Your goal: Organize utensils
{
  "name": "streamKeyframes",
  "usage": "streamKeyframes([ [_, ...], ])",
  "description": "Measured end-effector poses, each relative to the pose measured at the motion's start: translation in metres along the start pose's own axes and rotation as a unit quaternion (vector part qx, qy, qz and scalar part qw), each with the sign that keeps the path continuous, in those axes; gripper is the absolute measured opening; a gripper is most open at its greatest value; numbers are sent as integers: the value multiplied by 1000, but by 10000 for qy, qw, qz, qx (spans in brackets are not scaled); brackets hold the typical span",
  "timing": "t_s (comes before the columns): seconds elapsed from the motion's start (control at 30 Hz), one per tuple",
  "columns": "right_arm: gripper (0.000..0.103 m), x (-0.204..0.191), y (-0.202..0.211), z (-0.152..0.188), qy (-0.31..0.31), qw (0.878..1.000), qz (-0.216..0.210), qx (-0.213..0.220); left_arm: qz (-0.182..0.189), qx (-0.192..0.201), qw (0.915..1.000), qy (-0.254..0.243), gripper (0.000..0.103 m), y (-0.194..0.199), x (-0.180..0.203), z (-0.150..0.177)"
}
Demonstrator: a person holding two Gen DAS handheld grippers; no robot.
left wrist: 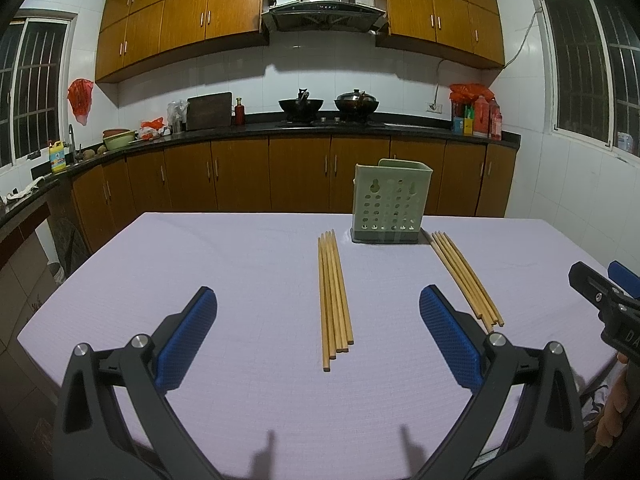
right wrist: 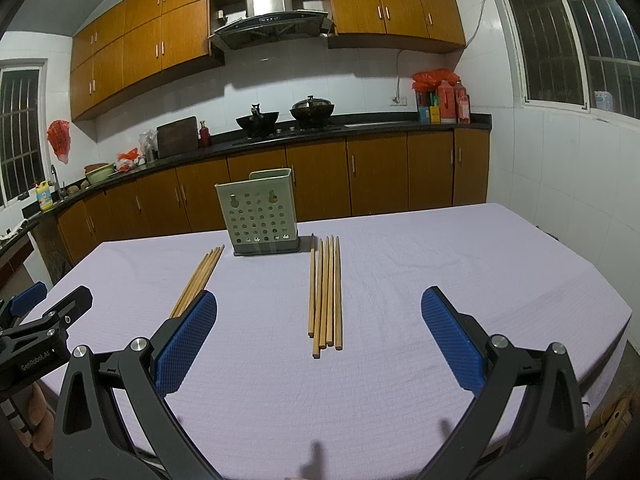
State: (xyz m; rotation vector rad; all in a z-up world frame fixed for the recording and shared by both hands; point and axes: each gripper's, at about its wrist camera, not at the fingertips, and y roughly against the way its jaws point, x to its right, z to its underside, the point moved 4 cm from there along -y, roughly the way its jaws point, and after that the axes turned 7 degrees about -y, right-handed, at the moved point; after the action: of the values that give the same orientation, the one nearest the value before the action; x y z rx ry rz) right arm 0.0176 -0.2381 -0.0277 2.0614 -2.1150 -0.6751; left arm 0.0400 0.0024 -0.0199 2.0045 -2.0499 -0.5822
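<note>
Both tools, left tool (left wrist: 318, 340) and right tool (right wrist: 318, 340), hover spread apart, each aimed at its own chopstick bundle (left wrist: 334, 296) (right wrist: 326, 292) beside the holder (left wrist: 391, 202), ready to load it

Tan chopsticks (left wrist: 334, 292), green holder (left wrist: 390, 200) (hole-dotted), lilac tablecloth (left wrist: 240, 264).

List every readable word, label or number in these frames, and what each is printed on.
"GenRobot.AI": on the left gripper body, in the right wrist view.
"DA", cut off: on the right gripper body, in the left wrist view.
Bottle labels on the counter: too small to read.
</note>
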Motion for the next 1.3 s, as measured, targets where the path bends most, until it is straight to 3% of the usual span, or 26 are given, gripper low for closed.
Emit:
streamKeyframes([
  [0.23,100,18,-41,-3,-183,9984,174,-499,-57,-531,9984,185,99,-39,-19,8],
  [0.3,91,25,-63,-3,-268,9960,306,-800,-60,-688,9973,267,99,-53,-28,9],
  [0.37,72,31,-85,-2,-329,9924,319,-1141,-118,-877,9956,295,98,-72,-37,10],
  [0.53,40,43,-151,6,-603,9787,251,-1946,12,-1312,9911,222,73,-115,-47,12],
  [0.67,22,45,-189,15,-737,9669,151,-2439,257,-1678,9853,205,62,-146,-45,19],
  [0.8,18,43,-202,21,-550,9629,140,-2638,546,-1934,9791,302,52,-168,-41,25],
  [0.9,8,45,-204,24,-442,9648,151,-2588,785,-2070,9745,368,40,-178,-36,27],
  [1.03,8,54,-203,22,-417,9671,241,-2497,1039,-2210,9688,416,26,-191,-28,29],
  [1.3,8,57,-205,20,-316,9691,273,-2430,1124,-2291,9667,165,17,-201,-13,31],
])
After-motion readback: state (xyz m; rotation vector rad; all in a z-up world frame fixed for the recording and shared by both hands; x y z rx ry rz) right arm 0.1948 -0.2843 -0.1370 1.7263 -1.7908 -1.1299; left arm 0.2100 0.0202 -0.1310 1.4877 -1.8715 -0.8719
